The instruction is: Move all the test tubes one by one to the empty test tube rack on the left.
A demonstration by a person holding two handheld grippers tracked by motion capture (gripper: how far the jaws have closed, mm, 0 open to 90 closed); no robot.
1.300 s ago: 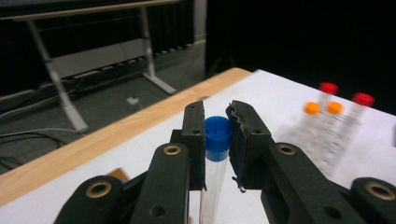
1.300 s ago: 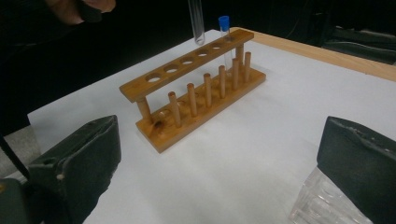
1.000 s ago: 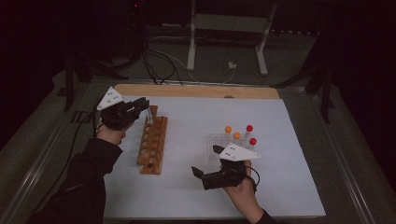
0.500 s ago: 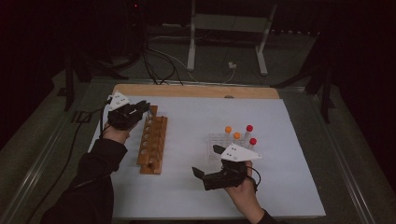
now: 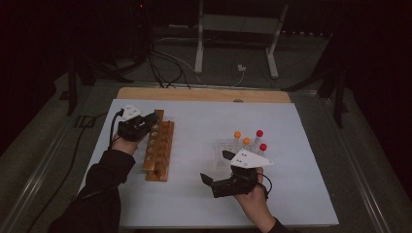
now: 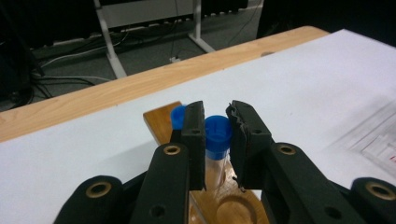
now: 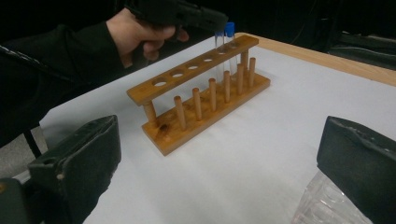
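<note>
A clear glass test tube with a blue cap [image 6: 217, 132] stands upright in a hole at the far end of a wooden test-tube rack with a row of pegs [image 5: 158, 150], just beside a second blue-capped tube [image 6: 178, 116]. The rack lies lengthwise on the white sheet's left half.

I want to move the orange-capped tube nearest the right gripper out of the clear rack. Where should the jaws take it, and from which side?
Grip just under the orange cap, coming from above: the tube stands upright in the clear rack, with neighbours close beside it.
</note>
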